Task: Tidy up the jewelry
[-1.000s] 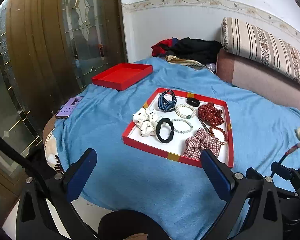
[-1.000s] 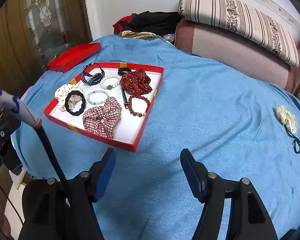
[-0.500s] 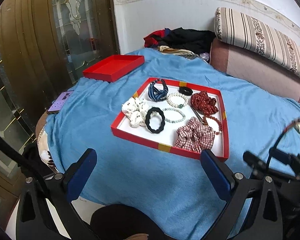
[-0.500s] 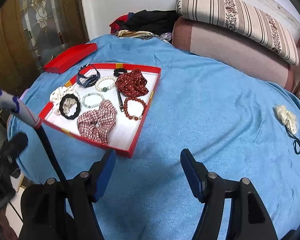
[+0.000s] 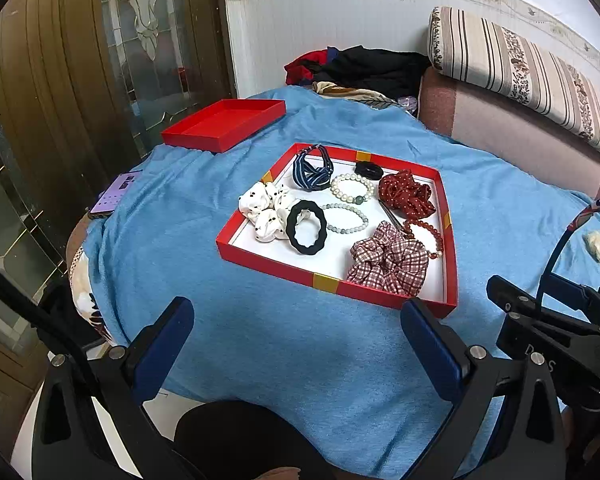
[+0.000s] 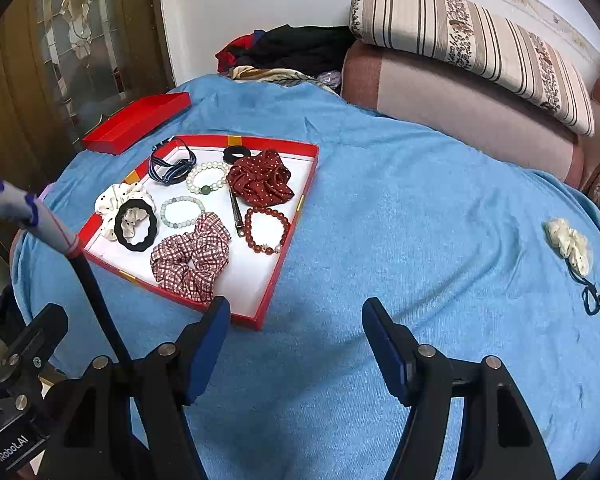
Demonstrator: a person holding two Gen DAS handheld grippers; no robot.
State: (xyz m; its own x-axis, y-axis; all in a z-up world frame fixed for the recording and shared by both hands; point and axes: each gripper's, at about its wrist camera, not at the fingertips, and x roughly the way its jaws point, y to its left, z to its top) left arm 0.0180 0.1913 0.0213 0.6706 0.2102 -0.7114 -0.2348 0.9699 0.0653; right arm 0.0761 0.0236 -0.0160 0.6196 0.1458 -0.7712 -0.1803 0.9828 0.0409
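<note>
- Left gripper (image 5: 296, 344) — jaws spread, empty; the shallow red cardboard tray (image 5: 451, 240) of scrunchies and bead bracelets lies just beyond its fingertips.
- Right gripper (image 6: 296, 336) — released, over bare blue blanket (image 6: 420, 208).

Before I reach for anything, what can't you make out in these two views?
- Left view: plaid scrunchie's near edge, hidden behind the tray wall.
- Right view: cream scrunchie and dark cord at the frame's edge, too small to tell whether joined.
- Right view: clip, partly under the red scrunchie.
</note>
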